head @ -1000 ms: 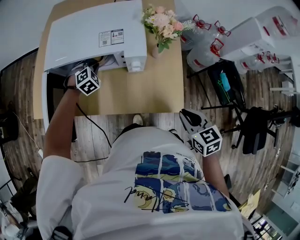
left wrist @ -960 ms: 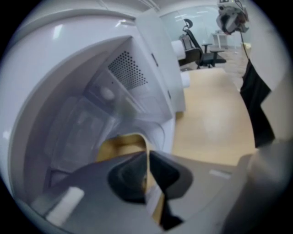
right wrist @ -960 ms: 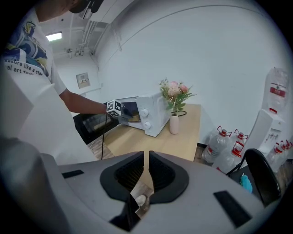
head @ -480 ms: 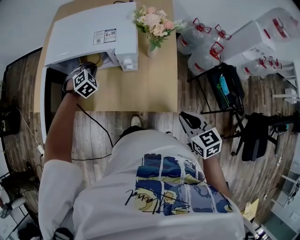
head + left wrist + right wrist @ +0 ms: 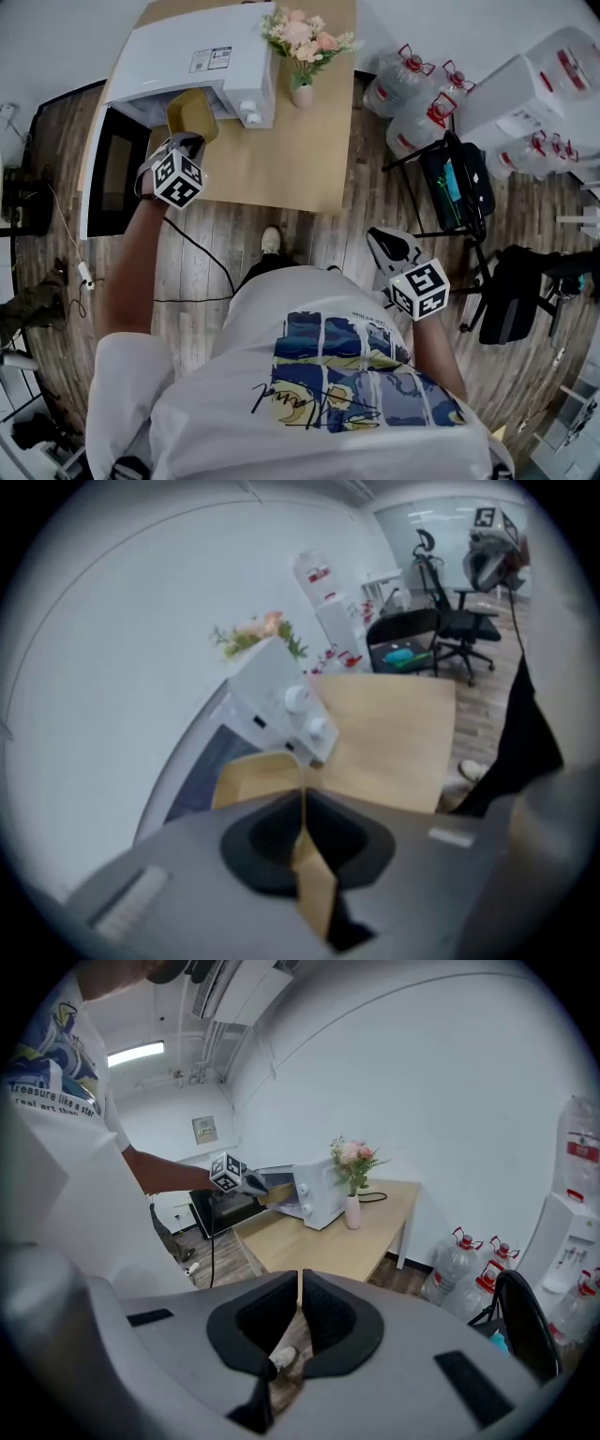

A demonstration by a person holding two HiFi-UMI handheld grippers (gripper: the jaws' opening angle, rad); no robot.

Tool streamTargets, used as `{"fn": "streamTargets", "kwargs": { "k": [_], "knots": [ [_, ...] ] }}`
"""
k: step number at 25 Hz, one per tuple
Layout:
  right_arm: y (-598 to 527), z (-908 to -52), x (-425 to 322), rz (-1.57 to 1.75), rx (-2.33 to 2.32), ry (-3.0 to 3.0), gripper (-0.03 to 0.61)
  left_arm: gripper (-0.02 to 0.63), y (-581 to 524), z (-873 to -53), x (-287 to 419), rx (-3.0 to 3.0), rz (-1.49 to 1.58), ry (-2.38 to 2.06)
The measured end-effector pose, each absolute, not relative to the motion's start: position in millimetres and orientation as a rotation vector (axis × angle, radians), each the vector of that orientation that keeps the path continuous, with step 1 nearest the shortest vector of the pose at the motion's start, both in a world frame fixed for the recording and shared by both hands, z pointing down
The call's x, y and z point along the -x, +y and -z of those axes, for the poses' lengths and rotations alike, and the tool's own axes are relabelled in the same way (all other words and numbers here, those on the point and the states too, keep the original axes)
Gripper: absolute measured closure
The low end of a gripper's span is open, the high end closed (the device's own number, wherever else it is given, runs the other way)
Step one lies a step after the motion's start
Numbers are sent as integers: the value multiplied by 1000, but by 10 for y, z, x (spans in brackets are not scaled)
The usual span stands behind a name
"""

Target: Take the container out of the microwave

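A tan, shallow container (image 5: 192, 112) hangs just outside the mouth of the white microwave (image 5: 202, 58), above the wooden table (image 5: 281, 159). My left gripper (image 5: 187, 142) is shut on its near rim. In the left gripper view the container's wall (image 5: 251, 776) runs as a thin edge between the closed jaws of the left gripper (image 5: 302, 806). My right gripper (image 5: 381, 240) is shut with nothing in it, low at the person's right side, away from the table. From the right gripper (image 5: 299, 1290) the container (image 5: 271, 1194) shows far off beside the microwave (image 5: 314, 1199).
The microwave's dark door (image 5: 114, 169) stands open to the left, past the table's edge. A vase of pink flowers (image 5: 302, 42) stands right of the microwave. Water bottles (image 5: 408, 89), a black chair (image 5: 459, 178) and a cable on the wooden floor (image 5: 202, 267) lie around.
The left gripper has drawn the container out of the microwave's cavity, back and upward over the table. The right gripper has shifted a little at the person's side.
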State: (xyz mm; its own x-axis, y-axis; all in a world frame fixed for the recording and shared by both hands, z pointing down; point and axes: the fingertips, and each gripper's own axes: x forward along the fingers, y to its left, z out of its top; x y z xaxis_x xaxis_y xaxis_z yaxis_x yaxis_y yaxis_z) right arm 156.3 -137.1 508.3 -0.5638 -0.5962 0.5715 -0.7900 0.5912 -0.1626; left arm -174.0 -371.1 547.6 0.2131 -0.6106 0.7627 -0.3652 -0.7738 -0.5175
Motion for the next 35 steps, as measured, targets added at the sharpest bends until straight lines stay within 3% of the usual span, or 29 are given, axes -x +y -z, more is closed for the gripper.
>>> {"fn": "streamTargets", "kwargs": {
  "k": [19,35],
  "knots": [
    [-735,-4899,-1937,-405,-938,-2532,569,592,-1835,-4733,468,2280,1539,961],
    [-403,-4775,-1917,-335,-882,-2581,572,592,-1099,-4714,254,2280,1575,943]
  ]
}}
